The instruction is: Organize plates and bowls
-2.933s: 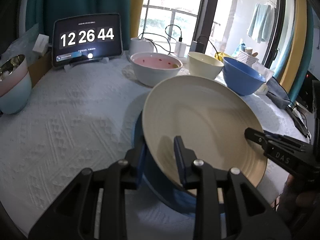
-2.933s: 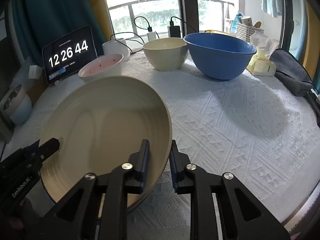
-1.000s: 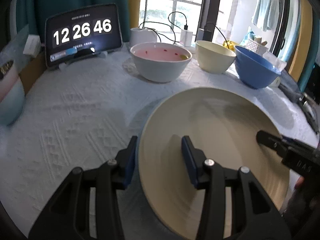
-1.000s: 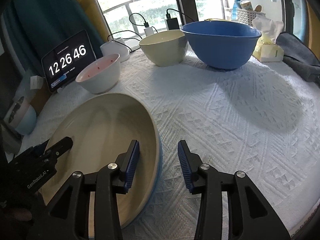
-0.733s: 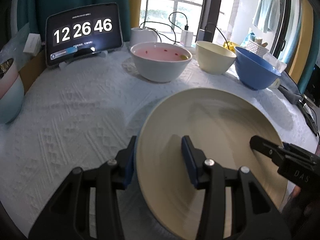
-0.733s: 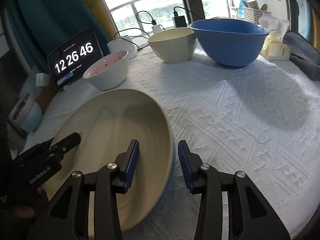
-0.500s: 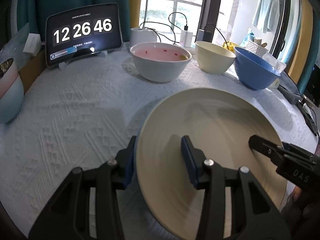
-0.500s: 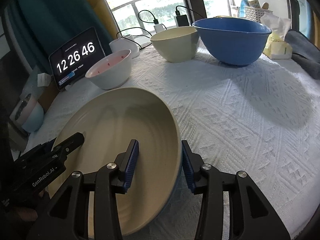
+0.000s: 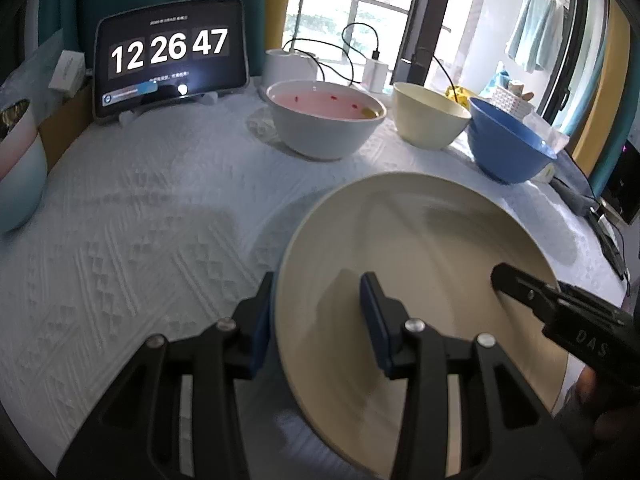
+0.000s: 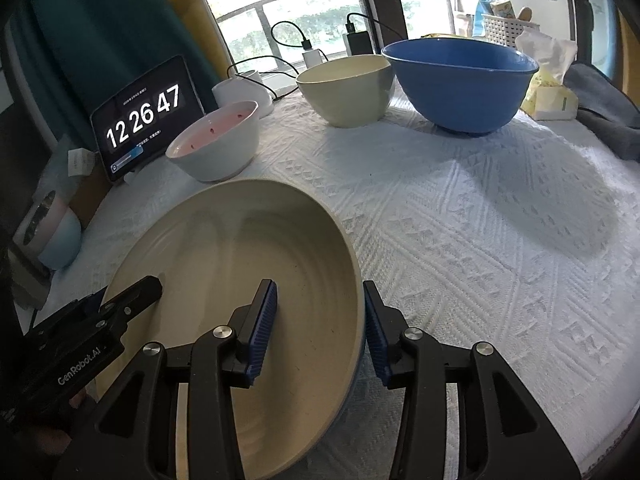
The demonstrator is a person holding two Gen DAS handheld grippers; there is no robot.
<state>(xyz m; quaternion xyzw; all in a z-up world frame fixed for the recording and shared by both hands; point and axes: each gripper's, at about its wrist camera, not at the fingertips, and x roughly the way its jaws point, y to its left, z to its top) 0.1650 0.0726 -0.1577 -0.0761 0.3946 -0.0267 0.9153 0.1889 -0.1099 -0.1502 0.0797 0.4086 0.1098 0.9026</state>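
Since the earlier frames you have lowered the cream plate (image 9: 420, 280) from its tilted carry onto the blue plate beneath it, and both sets of fingers have let go of its rim.

From the left wrist, your left hand-held gripper (image 9: 320, 312) stands with its fingers apart, straddling the plate's near rim without pinching it, one pad outside and one over the plate's floor. That looks like a release after stacking. Across the plate the tip of your right hand-held gripper (image 9: 520, 284) reaches in over the far rim. Behind, on the white textured cloth of the desk (image 9: 140, 220), sit the pink-lined bowl (image 9: 324, 120), the cream bowl (image 9: 428, 120) and the blue bowl (image 9: 508, 152), in a row by the window, with the clock tablet (image 9: 170, 56) propped to their left.

From the right wrist, your right hand-held gripper (image 10: 320, 320) is likewise spread wide across the plate's edge, and a sliver of the blue plate (image 10: 362, 350) shows under the cream rim. The stack sits near the front edge, so draw both grippers back level to avoid nudging it.
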